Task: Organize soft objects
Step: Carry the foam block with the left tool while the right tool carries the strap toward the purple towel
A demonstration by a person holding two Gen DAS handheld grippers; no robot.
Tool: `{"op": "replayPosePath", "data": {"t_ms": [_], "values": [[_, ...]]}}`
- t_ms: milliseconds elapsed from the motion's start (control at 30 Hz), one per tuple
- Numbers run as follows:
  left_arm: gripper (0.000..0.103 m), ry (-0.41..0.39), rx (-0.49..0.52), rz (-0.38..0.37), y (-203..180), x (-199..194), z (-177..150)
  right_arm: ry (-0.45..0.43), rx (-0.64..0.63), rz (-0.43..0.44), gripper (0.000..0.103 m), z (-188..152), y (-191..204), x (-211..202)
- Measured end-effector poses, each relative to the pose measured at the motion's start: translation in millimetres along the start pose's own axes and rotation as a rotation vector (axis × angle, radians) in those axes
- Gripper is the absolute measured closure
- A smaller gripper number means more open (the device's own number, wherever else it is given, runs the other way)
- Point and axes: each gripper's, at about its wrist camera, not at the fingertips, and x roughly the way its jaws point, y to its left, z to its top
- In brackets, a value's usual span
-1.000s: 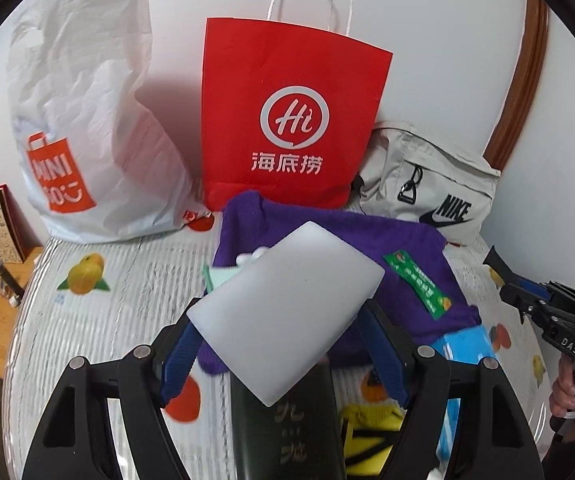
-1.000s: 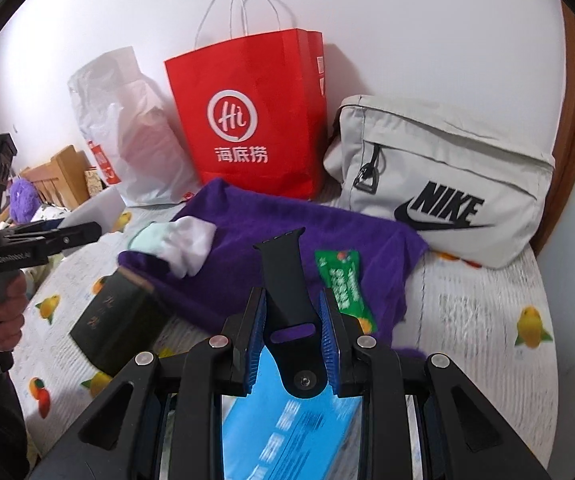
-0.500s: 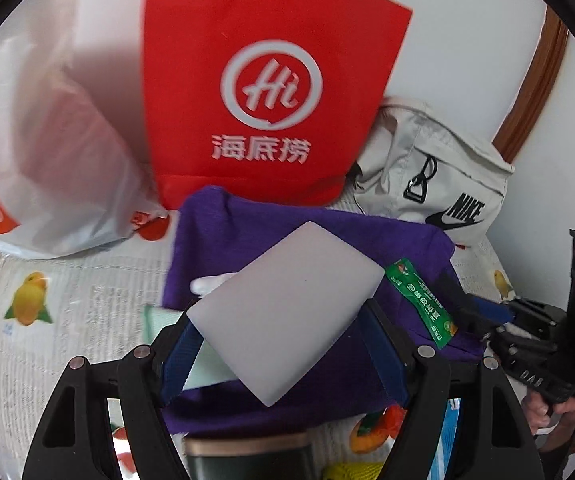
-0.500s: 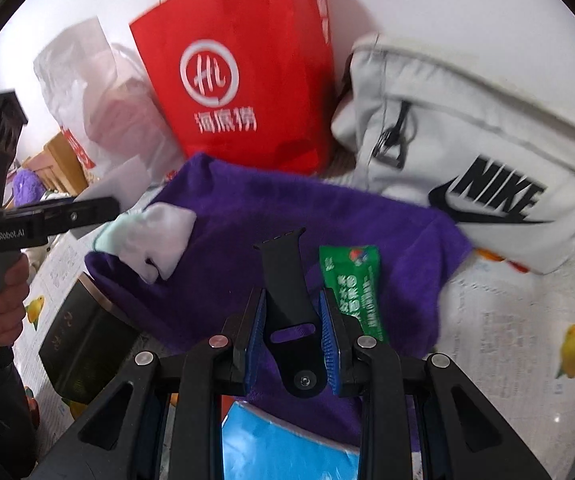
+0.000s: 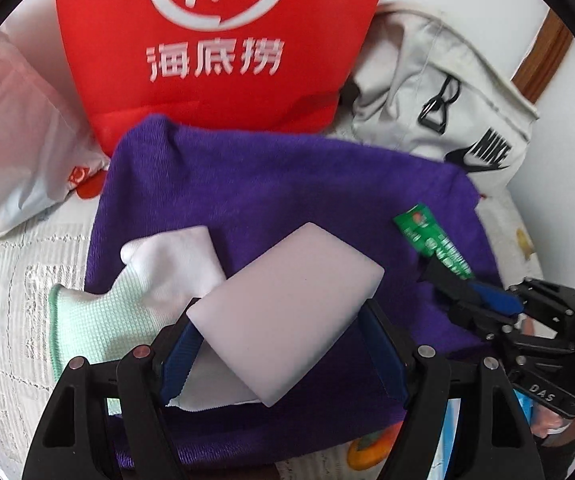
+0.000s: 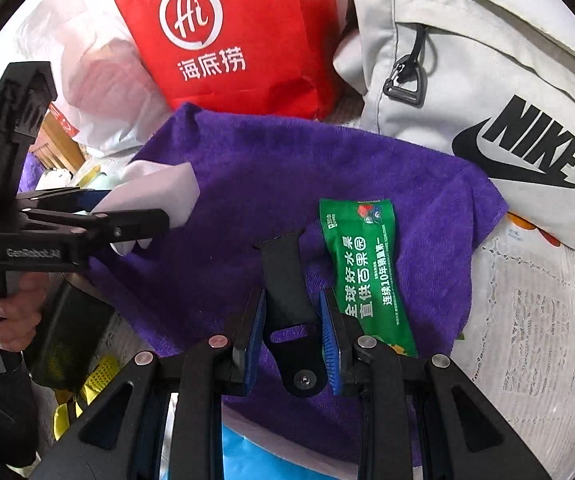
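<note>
Your left tool (image 5: 283,344) pinches a pale white, flat rectangular sponge block (image 5: 287,320) between its blue pads, one corner jutting forward. It hangs over a purple towel (image 5: 287,184) spread on a bed with a white fruit-print cover (image 6: 527,312). Just beneath the block, a white and mint-green sock (image 5: 135,300) lies across the towel's left edge. Your right tool (image 6: 292,336) grips a black watch strap (image 6: 287,288), its pads pressed on the strap's sides, the strap's free end pointing away over the towel. Right beside the strap, on the towel, lies a green snack packet (image 6: 367,276) with white lettering. Behind the towel, against a white wall, stand a red paper bag (image 6: 239,36) in the middle, a white plastic bag (image 5: 11,128) on the left and a light grey Nike bag (image 6: 479,92) on the right. In the right wrist view, a hand (image 6: 11,312) holds the left tool's black handle at the frame's left.
</note>
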Motion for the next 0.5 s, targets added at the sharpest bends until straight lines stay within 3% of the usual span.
{"op": "replayPosePath", "data": {"t_ms": [367, 500], "values": [[0.024, 0.036, 0.001, 0.011, -4.2, 6.8, -1.0, 0.051, 0.035, -0.028, 0.073, 0.7, -8.4, 11.5], [0.021, 0.023, 0.003, -0.009, -6.3, 5.7, -0.4, 0.036, 0.050, -0.014, 0.048, 2.9, -10.2, 9.4]]}}
